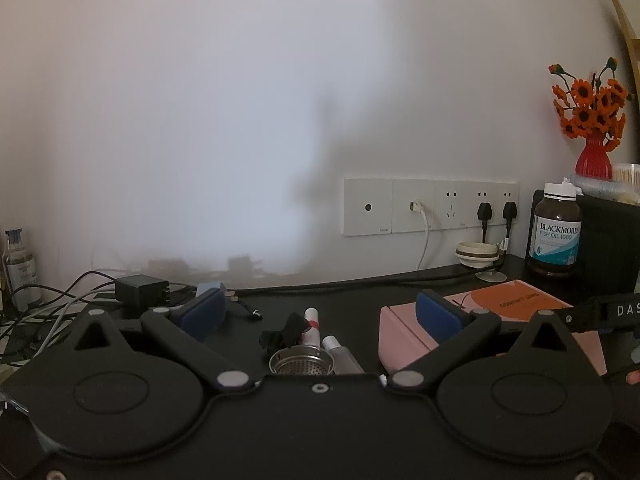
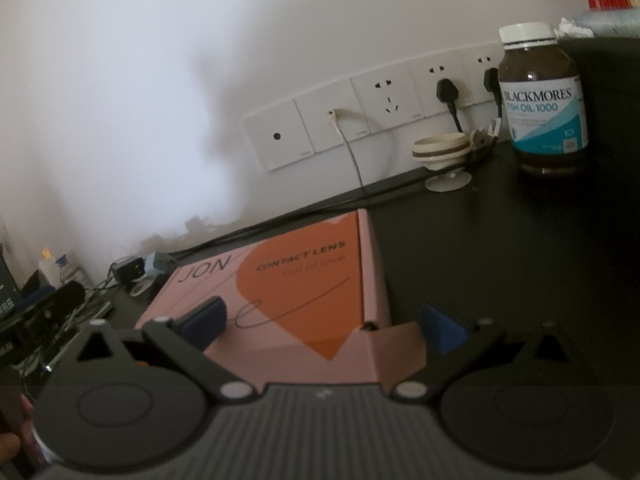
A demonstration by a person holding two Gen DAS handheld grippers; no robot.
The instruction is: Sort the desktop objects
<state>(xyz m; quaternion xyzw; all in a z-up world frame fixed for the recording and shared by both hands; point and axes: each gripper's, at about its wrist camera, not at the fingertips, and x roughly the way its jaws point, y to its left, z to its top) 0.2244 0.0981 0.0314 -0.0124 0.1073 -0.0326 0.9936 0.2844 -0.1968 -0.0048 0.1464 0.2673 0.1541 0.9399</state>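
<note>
The pink box (image 2: 280, 292) lies flat on the dark desk (image 2: 500, 248), and everything else sits around it. The right gripper (image 2: 320, 324) hovers over its near end, jaws spread wide with nothing between them; one blue pad is over the lid, the other just past the box's right edge. Only the left wrist view shows what lies left of the box: a metal strainer (image 1: 301, 362), two small tubes (image 1: 311, 326), and something black and crumpled I can't make out. The left gripper (image 1: 320, 312) is just as wide open above them, gripping nothing. Behind the box stands a fish-oil bottle (image 2: 542, 104), near a small cream dish (image 2: 440, 150). The strainer's lower half is cut off by the gripper body. The orange flowers (image 1: 588, 108) show fully only in the left view.
</note>
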